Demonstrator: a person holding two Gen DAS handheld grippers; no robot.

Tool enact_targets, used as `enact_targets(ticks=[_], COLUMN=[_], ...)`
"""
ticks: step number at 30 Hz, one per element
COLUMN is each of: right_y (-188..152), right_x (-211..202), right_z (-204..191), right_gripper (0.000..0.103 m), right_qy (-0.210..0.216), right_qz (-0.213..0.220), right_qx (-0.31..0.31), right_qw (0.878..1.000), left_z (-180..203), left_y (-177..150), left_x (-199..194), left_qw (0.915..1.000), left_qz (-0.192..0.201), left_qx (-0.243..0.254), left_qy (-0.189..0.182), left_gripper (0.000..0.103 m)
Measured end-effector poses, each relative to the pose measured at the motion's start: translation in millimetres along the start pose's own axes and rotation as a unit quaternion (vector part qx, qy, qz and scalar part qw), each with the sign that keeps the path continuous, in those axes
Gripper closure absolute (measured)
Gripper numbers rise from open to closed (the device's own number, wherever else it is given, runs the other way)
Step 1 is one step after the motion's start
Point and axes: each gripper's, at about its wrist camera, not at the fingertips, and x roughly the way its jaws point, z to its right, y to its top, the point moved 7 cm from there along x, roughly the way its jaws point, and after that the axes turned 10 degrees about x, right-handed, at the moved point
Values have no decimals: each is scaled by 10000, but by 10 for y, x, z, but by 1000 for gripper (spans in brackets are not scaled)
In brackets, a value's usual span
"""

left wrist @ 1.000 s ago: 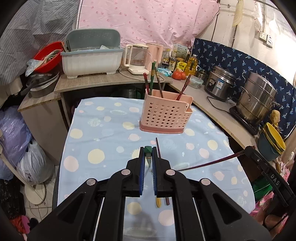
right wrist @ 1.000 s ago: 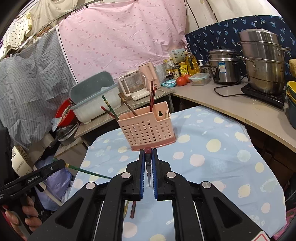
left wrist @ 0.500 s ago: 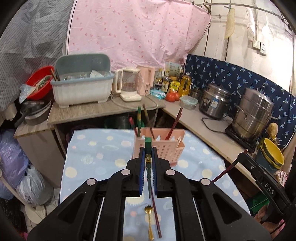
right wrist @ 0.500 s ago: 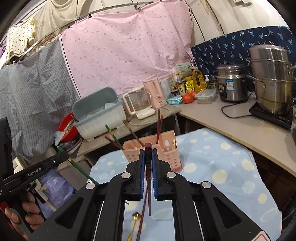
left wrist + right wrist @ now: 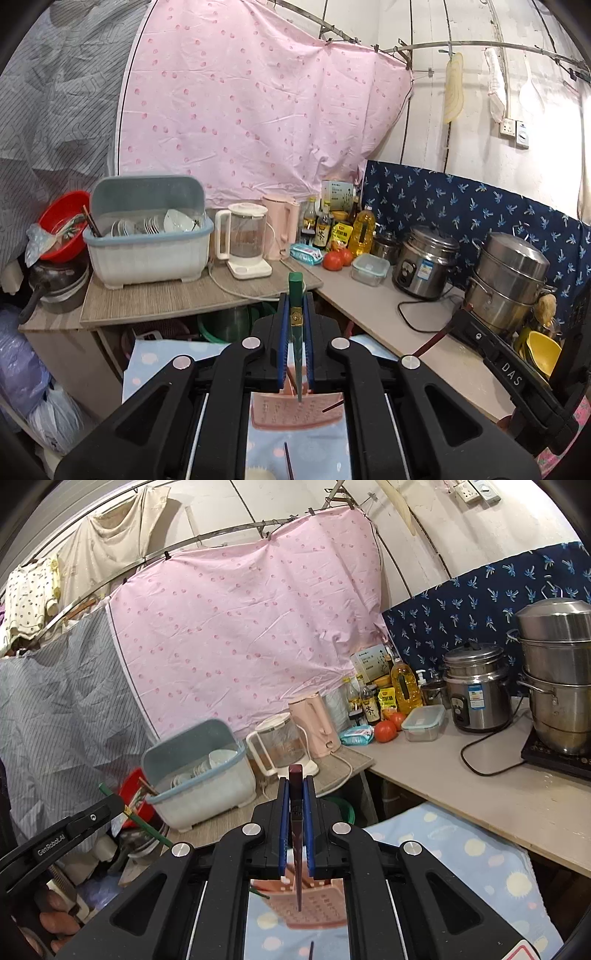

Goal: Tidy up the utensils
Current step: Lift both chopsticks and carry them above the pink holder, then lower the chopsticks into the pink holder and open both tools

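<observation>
Where the blue-padded fingers [image 5: 283, 343] of the left gripper [image 5: 295, 332] meet, a single green chopstick [image 5: 296, 295] is clamped between them; it is slim and square-ended, its blunt end standing above the fingers and its tapered tip hanging over the pink basket [image 5: 295, 413] below. The right gripper [image 5: 295, 812] is likewise pressed shut on one dark red chopstick [image 5: 295, 779], smooth and lacquered, whose point also hangs over the pink basket [image 5: 314, 904]. The basket is a perforated plastic holder, rectangular with rounded corners, and it is seen only in part behind each gripper's black frame. It stands on a pale blue cloth [image 5: 461, 853] printed with yellow and white dots, which covers the tabletop. In front of the basket, one more dark chopstick [image 5: 288, 461] lies loose on the cloth. In the right view, a green stick [image 5: 260, 892] is seen at the basket's left side.

To the right of the basket, the cloth lies bare up to its edge, beyond which a pale wooden counter [image 5: 480, 794] runs. Behind the basket, a grey-grained shelf [image 5: 166, 299] carries one dish rack [image 5: 147, 229], one glass jug [image 5: 243, 240] and one pink kettle [image 5: 280, 225]. Two steel cookers [image 5: 424, 262] stand on the counter.
</observation>
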Motion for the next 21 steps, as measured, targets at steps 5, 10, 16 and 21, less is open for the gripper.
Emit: enact_targets(ticks=[5,10,16,21], right_y=[57,-96,-429,-556], right_x=[338,661,947,972], right_z=[23,128,284,364], right_gripper=[96,96,96,78], right_qy=[-21,-134,-333,-458], right_qz=[26,-197,-578,-654], right_qx=[86,106,95,169], right_qw=[10000,9997,9977,9967], left_z=[-78,-151,-198,-202], left_y=[71,-58,-307,-422], left_x=[322,614,859,924], left_qw=[9999,9996,9984,9977], left_qz=[-33,-238,-539,-666], left_qx=[24,-24,-98,-133], left_qy=[138,155,122,40], left_gripper=[96,96,96,95])
